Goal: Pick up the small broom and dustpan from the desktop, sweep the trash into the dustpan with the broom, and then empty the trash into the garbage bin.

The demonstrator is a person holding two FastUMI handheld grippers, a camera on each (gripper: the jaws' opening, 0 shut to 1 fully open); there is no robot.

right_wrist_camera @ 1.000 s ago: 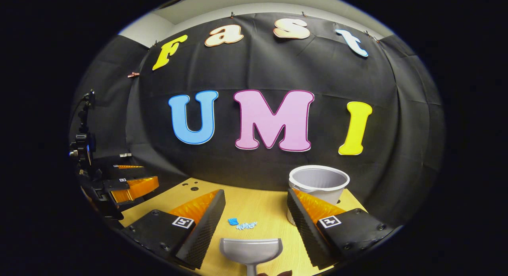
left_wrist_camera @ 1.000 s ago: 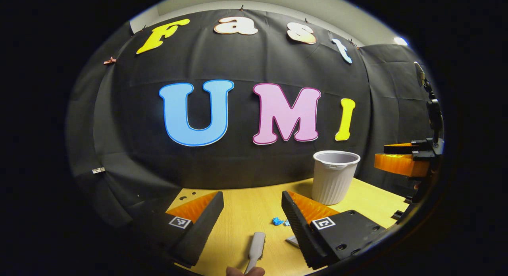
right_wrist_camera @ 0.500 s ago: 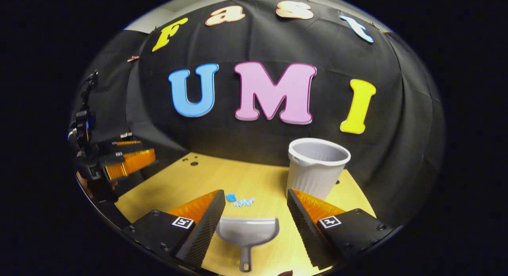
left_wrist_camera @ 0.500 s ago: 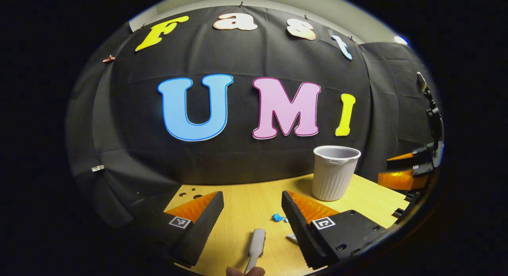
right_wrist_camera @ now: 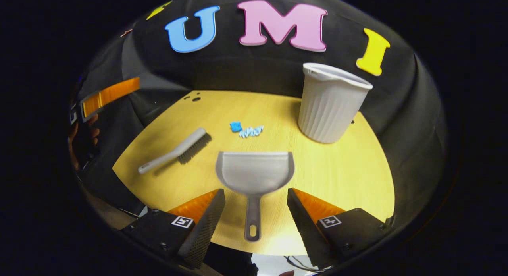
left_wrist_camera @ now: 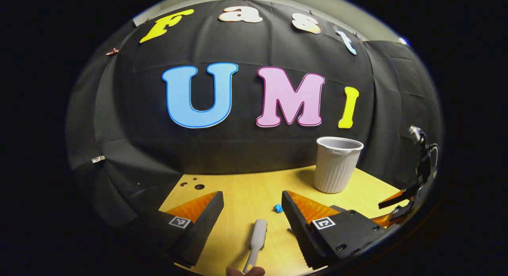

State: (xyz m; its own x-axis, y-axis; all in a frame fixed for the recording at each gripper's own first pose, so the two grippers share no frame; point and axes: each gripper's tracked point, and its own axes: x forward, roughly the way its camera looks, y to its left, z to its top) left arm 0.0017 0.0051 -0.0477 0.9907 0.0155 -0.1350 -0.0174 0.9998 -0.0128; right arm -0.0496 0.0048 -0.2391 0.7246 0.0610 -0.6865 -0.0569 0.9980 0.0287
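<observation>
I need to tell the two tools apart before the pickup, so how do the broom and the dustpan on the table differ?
The broom is slim with dark bristles along one side; the dustpan has a wide, open scoop. The broom lies slanted at the table's left, the dustpan straight, its handle toward the right gripper, whose fingers are open. Both are grey, lie flat and ungrasped, near the blue trash.

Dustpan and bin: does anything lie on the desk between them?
No. In the right gripper view, bare desk separates the dustpan from the bin; the blue trash lies beyond the dustpan's mouth.
</observation>
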